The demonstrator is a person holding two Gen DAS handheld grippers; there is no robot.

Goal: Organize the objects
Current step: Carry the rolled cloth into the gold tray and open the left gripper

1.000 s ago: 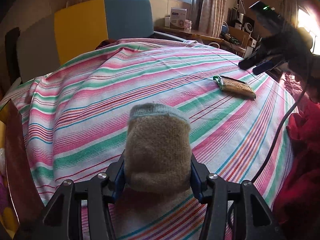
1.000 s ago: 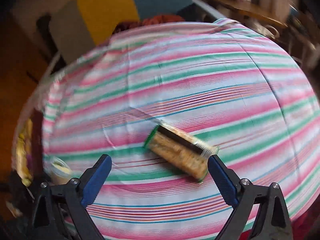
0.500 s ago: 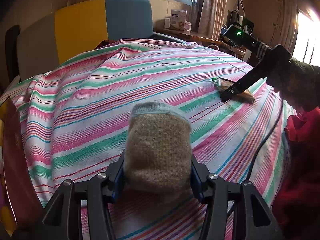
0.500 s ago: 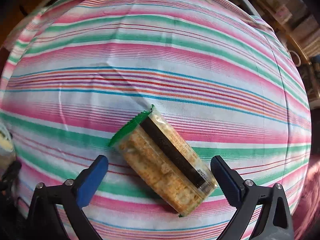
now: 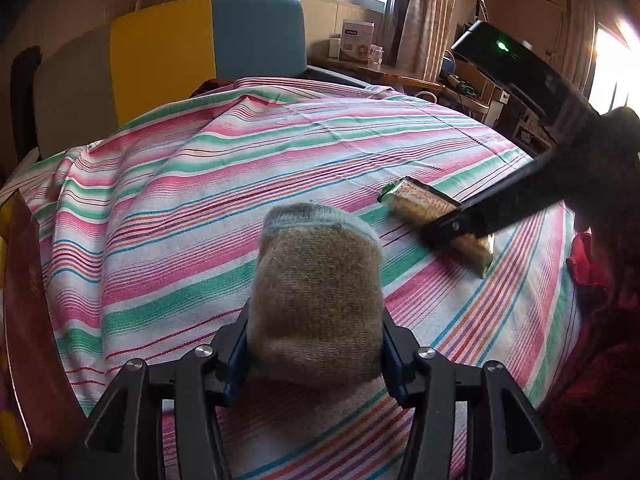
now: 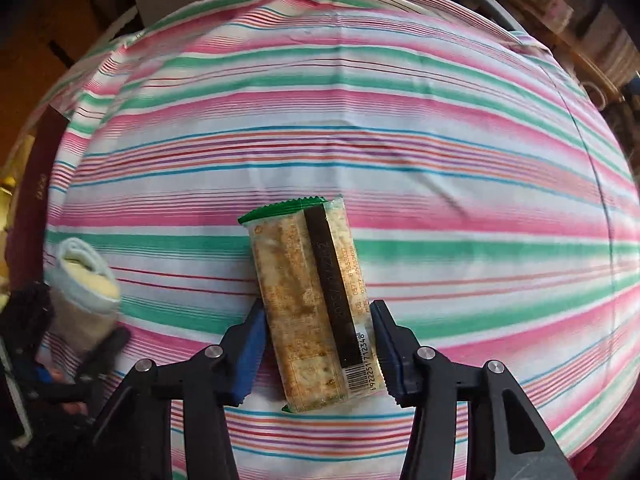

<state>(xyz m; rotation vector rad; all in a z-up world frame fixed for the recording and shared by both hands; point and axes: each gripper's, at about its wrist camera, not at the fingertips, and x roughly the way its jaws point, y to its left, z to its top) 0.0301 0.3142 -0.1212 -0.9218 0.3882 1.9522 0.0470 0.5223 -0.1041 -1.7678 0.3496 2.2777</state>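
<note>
At the lower left of the right wrist view, the left tool (image 6: pixel 80 344) grips a rolled beige sock (image 5: pixel 316 304), held above the striped bed sheet (image 5: pixel 168 240). Centre frame, the right tool (image 6: pixel 318 348) has just been closing and now clamps the cracker packet (image 6: pixel 312 304), which lies on the sheet. Judging by this, both items are gripped but neither is put away yet.

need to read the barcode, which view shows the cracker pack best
The right wrist view: the cracker pack fills the middle, lengthwise between the right tool's pads, which have just been closing on it, with barcode and print facing the camera. The left wrist view shows it small and far off, partly hidden by that tool.
</note>
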